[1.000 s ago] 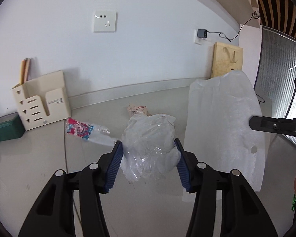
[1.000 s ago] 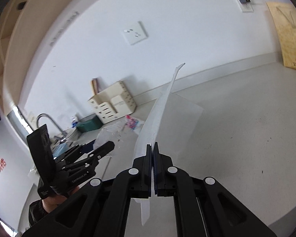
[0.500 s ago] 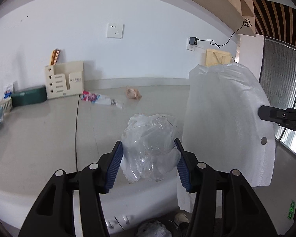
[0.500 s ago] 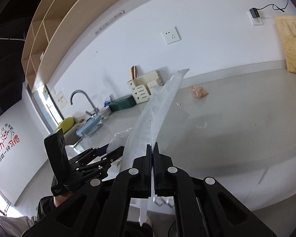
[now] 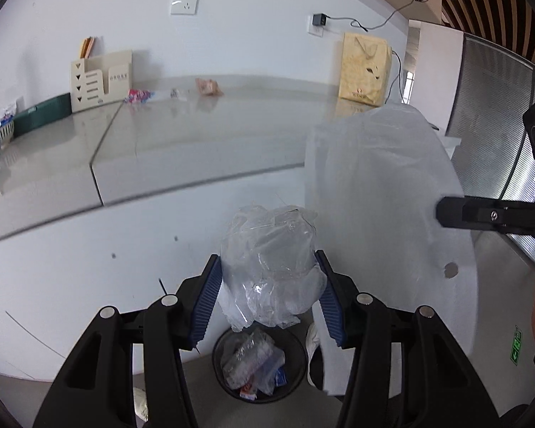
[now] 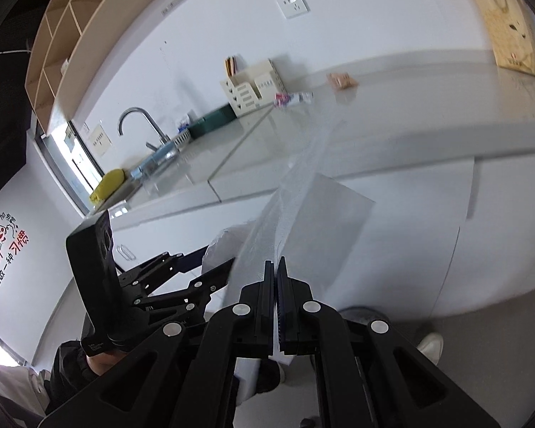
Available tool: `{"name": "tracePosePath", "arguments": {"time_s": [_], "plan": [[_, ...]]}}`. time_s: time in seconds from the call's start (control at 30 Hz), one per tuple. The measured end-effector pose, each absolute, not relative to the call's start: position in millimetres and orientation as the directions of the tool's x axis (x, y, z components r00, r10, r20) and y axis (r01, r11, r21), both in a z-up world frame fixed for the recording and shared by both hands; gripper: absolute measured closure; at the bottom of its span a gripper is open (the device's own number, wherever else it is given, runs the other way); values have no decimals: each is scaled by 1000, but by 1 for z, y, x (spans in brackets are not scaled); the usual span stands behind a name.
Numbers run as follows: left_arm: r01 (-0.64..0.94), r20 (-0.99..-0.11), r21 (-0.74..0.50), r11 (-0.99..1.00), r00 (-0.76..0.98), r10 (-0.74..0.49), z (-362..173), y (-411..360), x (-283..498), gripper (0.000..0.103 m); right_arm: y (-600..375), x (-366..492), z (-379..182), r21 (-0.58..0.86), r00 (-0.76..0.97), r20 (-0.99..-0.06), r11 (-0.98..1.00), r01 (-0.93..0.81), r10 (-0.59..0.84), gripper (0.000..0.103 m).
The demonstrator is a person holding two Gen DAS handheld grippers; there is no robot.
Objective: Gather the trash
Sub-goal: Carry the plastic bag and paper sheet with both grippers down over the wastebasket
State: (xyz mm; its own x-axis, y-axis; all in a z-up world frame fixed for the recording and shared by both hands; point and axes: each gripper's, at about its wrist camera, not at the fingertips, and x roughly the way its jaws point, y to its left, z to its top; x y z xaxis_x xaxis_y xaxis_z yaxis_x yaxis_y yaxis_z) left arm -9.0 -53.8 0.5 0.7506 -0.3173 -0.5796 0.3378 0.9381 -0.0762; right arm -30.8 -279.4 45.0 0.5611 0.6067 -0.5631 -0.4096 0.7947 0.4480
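My left gripper (image 5: 267, 281) is shut on a crumpled clear plastic bag (image 5: 267, 249) and holds it in the air above a black trash bin (image 5: 260, 367) that holds several wrappers. My right gripper (image 6: 276, 274) is shut on a white foam sheet (image 6: 303, 192), which also shows in the left wrist view (image 5: 385, 196), hanging beside the bin. The left gripper shows in the right wrist view (image 6: 210, 267). A pink wrapper (image 5: 139, 95) and a tan wrapper (image 5: 207, 86) lie on the counter (image 5: 196, 142).
A cream desk organizer (image 5: 100, 78), a green box (image 5: 42, 116) and a yellow paper bag (image 5: 365, 67) stand at the counter's back. A faucet (image 6: 142, 125) and sink are at the left. A white shoe (image 6: 429, 346) is on the floor.
Both grippers have pulled back off the counter and dropped below its edge with their loads. The trash bin has come into view under the left gripper.
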Motion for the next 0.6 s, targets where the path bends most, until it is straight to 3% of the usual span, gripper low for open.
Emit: {"name": "tracePosePath", "arguments": {"time_s": [0.33,0.6], "plan": [[363,-642,-102,926,687,-340,-51,-60,-19,51,-268,-49,-25,468,500,-652,822,-326,569,97],[382,-693,-88,920,641,-332,-129,-62,7,51,-259,-9,-95,473,419,-728,840,-266,543,97]]}}
